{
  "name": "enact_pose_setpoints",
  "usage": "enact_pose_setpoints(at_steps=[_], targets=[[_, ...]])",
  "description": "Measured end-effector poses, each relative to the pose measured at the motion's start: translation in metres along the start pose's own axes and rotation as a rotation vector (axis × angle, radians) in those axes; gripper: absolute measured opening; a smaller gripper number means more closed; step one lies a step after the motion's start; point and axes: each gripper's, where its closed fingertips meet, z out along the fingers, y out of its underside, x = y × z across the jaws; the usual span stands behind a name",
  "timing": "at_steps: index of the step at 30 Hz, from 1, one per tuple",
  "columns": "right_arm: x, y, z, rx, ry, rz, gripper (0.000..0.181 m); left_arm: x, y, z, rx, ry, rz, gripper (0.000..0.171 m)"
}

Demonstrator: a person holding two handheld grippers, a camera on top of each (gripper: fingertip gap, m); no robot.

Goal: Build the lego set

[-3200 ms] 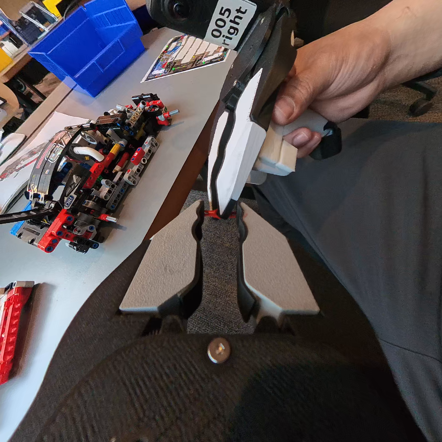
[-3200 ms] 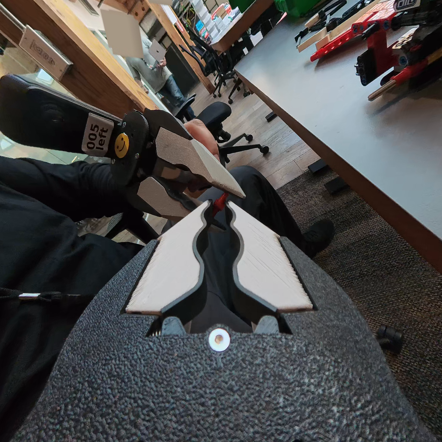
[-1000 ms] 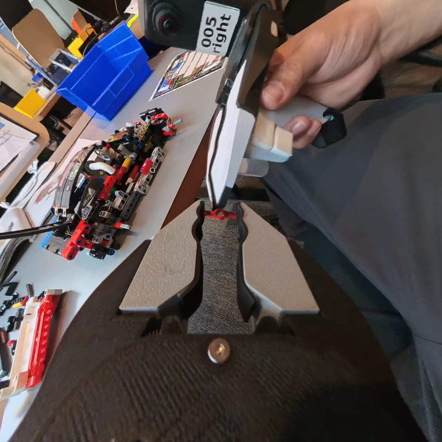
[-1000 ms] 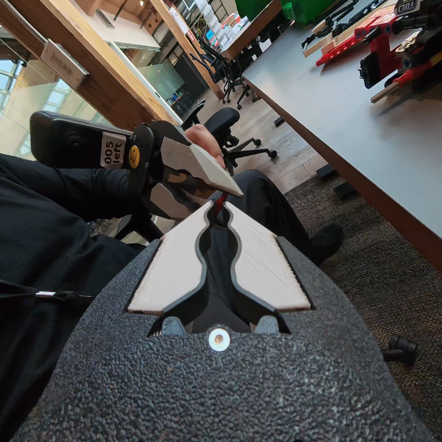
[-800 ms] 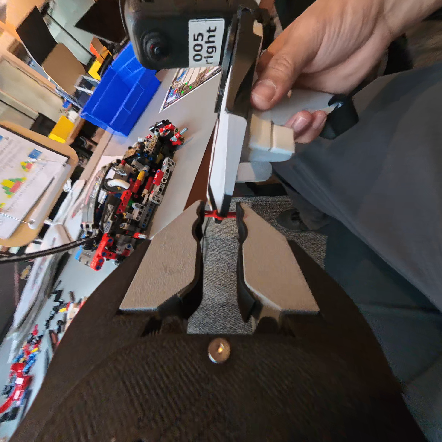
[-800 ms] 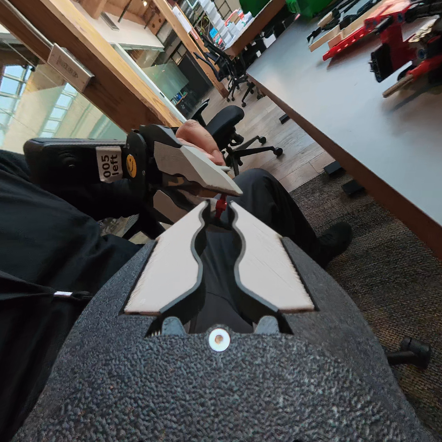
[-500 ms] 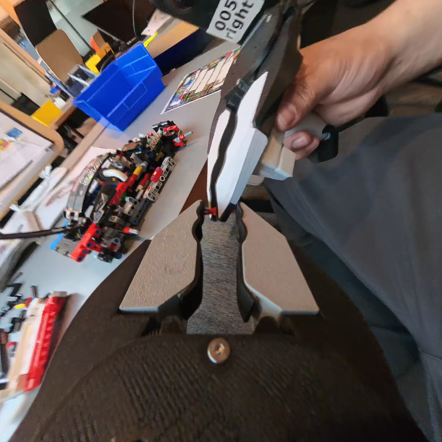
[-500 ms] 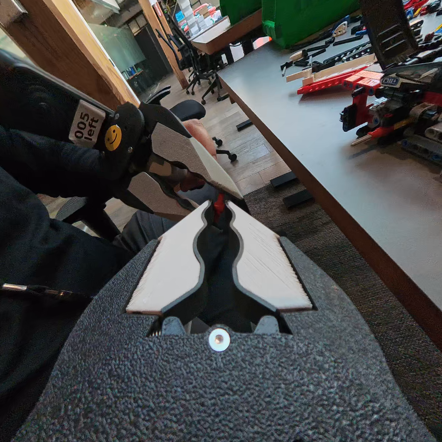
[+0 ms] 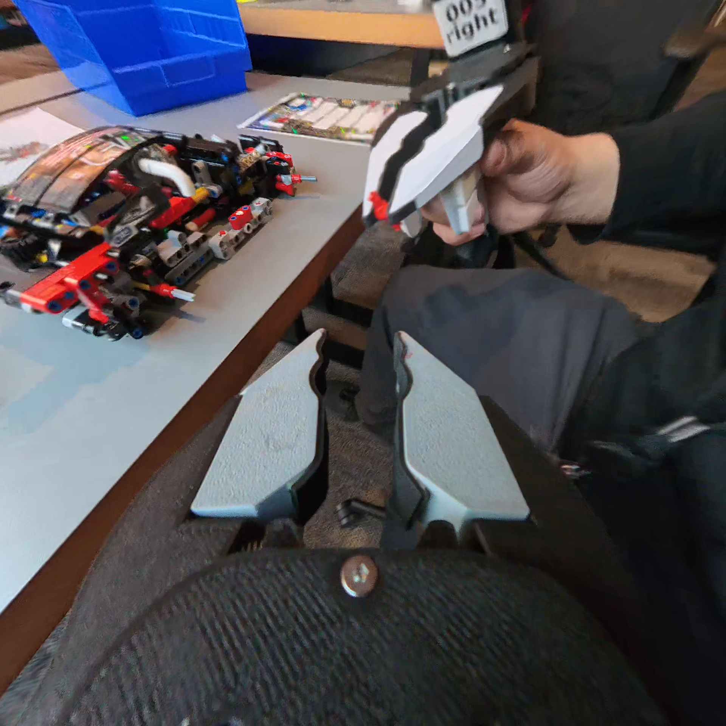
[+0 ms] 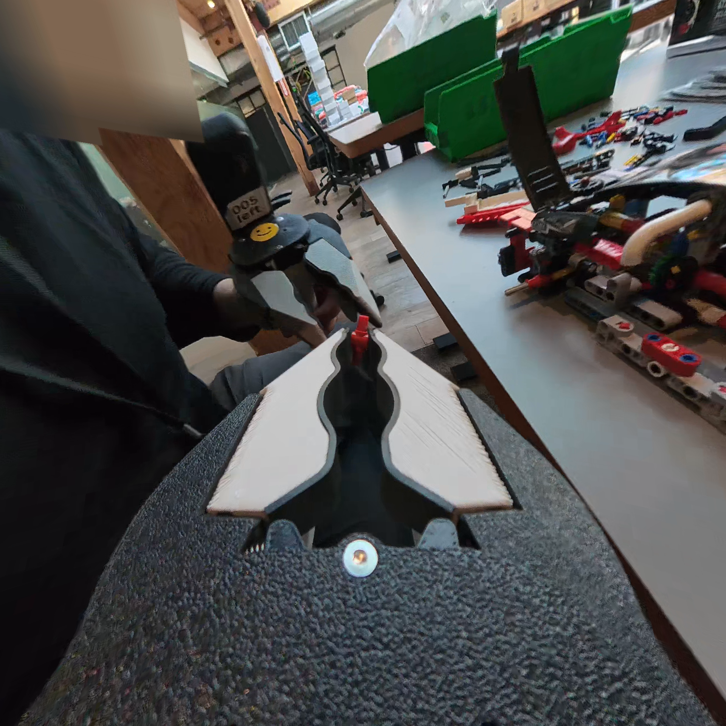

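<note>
A small red Lego connector piece (image 10: 359,338) is pinched between the tips of my right gripper (image 10: 359,334), which is shut on it. In the left wrist view the right gripper (image 9: 383,220) is up and to the right, just off the table edge, with the red piece (image 9: 378,204) showing at its tips. My left gripper (image 9: 359,338) is open and empty, below the table edge over the carpet. In the right wrist view the left gripper (image 10: 341,314) is just behind the red piece, jaws apart. The partly built Lego car (image 9: 129,220) stands on the grey table (image 9: 98,412), also in the right wrist view (image 10: 628,267).
A blue bin (image 9: 137,51) and an instruction sheet (image 9: 322,118) lie behind the car. Green bins (image 10: 491,78), loose parts (image 10: 613,129) and red-and-white panel pieces (image 10: 491,212) are farther along the table. A small black part (image 9: 353,510) lies on the carpet. The person's legs are below. There is about 6 centimetres between the tips of the two grippers.
My left gripper has let go of the red piece and pulled back from it. The right gripper keeps the piece and has swung up beside the table edge.
</note>
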Motion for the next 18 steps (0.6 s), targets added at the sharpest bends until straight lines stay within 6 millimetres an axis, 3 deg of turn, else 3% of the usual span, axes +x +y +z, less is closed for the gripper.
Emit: enact_pose_setpoints(at_steps=[4,8,15,18], targets=[[0.018,-0.029,-0.016,0.074,-0.031,-0.015,0.006,-0.031,-0.005,-0.004,0.074,0.044,-0.171,0.045],[0.037,-0.062,-0.021,0.144,-0.063,-0.053,0.007,-0.053,-0.014,-0.015,0.161,0.104,-0.293,0.046],[0.059,-0.071,-0.013,0.152,-0.073,-0.021,0.007,-0.070,-0.027,-0.027,0.144,0.064,-0.145,0.043],[0.073,-0.067,-0.014,0.144,-0.011,0.033,0.007,-0.098,-0.022,-0.040,0.059,-0.106,-0.081,0.036]])
